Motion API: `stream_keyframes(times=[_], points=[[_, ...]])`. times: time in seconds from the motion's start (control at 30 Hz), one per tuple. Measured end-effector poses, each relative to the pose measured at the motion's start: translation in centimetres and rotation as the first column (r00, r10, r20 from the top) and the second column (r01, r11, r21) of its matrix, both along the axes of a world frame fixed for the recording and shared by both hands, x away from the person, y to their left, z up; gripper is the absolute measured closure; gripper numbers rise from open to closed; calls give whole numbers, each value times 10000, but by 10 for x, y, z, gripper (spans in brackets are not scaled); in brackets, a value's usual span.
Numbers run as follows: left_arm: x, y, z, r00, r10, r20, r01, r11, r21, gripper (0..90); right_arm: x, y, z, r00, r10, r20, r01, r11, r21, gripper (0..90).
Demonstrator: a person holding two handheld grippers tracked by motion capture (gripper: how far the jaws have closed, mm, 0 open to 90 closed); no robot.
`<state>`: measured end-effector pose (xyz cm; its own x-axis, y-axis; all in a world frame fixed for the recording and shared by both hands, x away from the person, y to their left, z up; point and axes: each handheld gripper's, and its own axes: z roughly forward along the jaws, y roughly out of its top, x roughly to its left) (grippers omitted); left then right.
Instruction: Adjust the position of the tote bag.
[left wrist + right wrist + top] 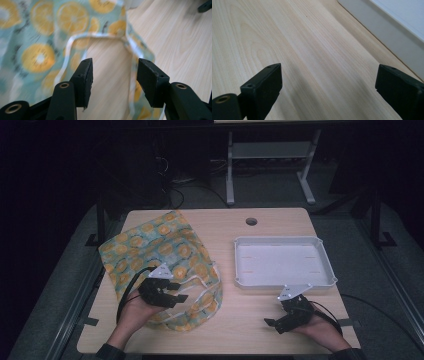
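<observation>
Now the cloth bag [160, 265] with orange slices printed on it lies flat at about nine o'clock on the wooden table [250, 320]. The left gripper [179, 292] is above its near edge, jaws partly open and holding nothing, around the white handle [100, 37]. The right gripper [271, 321], at five o'clock, has wide open, empty jaws, just near the white tray [284, 262].
</observation>
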<state>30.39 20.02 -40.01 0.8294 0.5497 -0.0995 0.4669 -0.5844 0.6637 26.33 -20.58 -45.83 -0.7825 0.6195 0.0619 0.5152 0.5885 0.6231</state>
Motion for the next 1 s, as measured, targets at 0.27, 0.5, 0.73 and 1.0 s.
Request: stream_keyframes(times=[0.27,0.5,0.73,1.0], points=[[39,-41,-3,9988,-193,447,175,9991,384,451,-1,1,0,10000,34,-4,-34,10000,-10,68],[75,-63,-7,9964,-145,830,80,9969,783,425,0,0,0,10000,68,-4,-68,10000,26,67],[104,-73,-22,9980,-230,581,174,9953,948,384,-1,1,0,9999,142,-17,-142,9999,27,67],[113,-86,-56,9981,-602,-150,618,9860,1546,409,-1,1,-1,9998,193,-36,-193,9998,32,67]])
